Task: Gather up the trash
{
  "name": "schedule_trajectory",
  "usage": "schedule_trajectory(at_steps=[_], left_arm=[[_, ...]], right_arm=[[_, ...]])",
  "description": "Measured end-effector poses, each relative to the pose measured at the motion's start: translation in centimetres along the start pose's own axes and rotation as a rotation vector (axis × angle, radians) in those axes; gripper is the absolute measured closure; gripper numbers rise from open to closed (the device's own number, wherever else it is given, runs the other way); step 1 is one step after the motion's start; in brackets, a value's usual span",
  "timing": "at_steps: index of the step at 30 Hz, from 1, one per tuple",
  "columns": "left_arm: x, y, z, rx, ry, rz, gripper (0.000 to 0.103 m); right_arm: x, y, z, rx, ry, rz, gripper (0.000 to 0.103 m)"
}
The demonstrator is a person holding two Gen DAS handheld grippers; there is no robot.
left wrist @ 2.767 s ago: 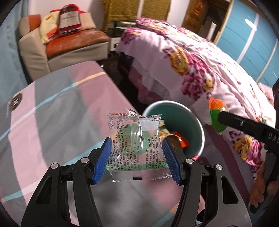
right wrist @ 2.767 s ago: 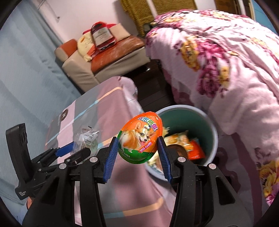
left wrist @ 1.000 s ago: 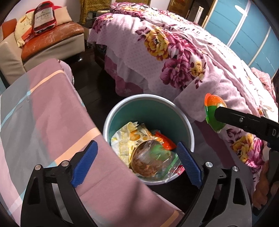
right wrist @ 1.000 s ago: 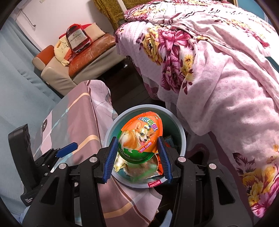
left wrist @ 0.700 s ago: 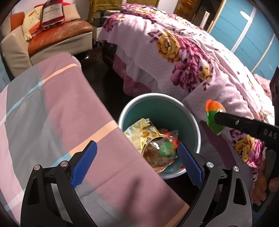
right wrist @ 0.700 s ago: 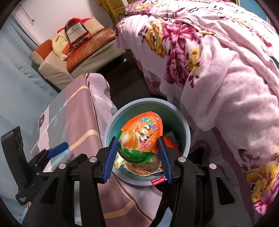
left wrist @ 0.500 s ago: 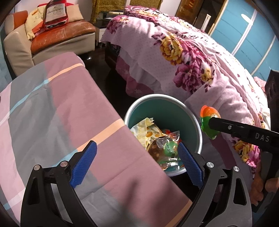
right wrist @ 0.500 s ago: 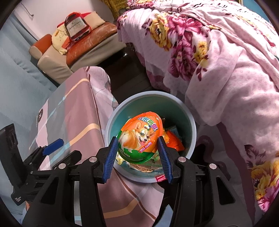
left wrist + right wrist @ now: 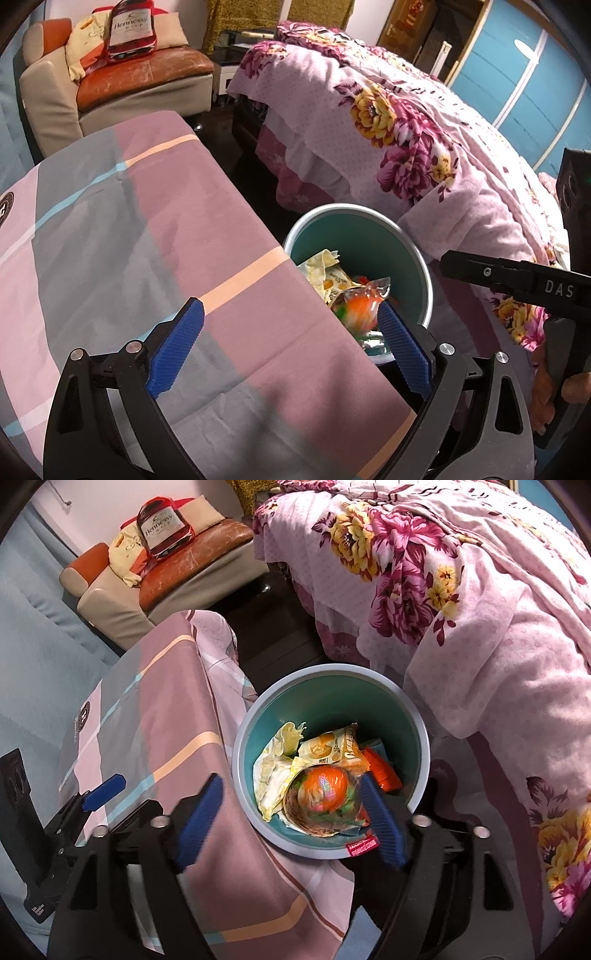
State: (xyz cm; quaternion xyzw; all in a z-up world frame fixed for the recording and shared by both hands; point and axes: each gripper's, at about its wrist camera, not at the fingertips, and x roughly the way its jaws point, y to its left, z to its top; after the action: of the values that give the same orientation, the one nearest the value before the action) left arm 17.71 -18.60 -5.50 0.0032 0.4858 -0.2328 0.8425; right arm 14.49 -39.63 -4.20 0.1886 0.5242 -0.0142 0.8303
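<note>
In the left wrist view the left gripper (image 9: pixel 290 349) hangs over the striped tablecloth (image 9: pixel 147 229) with its blue pads spread wide and nothing between them; the teal bin (image 9: pixel 369 236) sits at about two o'clock from it, just past the table edge, and an orange blur, the egg-shaped toy (image 9: pixel 360 308), shows on top of the wrappers inside. The black bar of the right gripper crosses at three o'clock with no egg at its tip. In the right wrist view the right gripper (image 9: pixel 291 812) is directly above the bin (image 9: pixel 332 679), jaws apart and motion-blurred, and the orange-and-green egg lies in the bin on a clear packet (image 9: pixel 325 812), with a yellow snack bag (image 9: pixel 332 749) at twelve o'clock of it. The drop step looks finished: both pieces of trash are in the bin. The next move would call for swinging both grippers back toward the table or room to find more litter, though none is visible on the cloth. Half a second ago the right jaws were pinching the egg above the rim; now they have released it, while the left stays open as before.
</note>
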Motion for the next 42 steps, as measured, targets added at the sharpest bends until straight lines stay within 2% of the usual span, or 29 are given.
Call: schedule_trajectory(at_steps=[13,21,33,42], left_arm=[[-2.7,0.5,-0.8,-0.018,-0.04,0.017,0.005],[-5.8,0.6,-2.0,-0.031,-0.08,0.069,0.004],[-8.9,0.2,-4.9,-0.06,-0.087,0.121,0.004],[-9.9,-1.0,-7.0,-0.058,-0.088,0.151,0.004]], right_arm=[[-2.6,1.2,-1.3,-0.03,-0.045,-0.031,0.021],[-4.5,2.9,-3.4,-0.128,-0.061,-0.042,0.007],[-7.4,3.7,-7.4,-0.181,-0.082,-0.137,0.007],[-8.4,2.2,-9.9,-0.197,-0.089,-0.138,0.007]])
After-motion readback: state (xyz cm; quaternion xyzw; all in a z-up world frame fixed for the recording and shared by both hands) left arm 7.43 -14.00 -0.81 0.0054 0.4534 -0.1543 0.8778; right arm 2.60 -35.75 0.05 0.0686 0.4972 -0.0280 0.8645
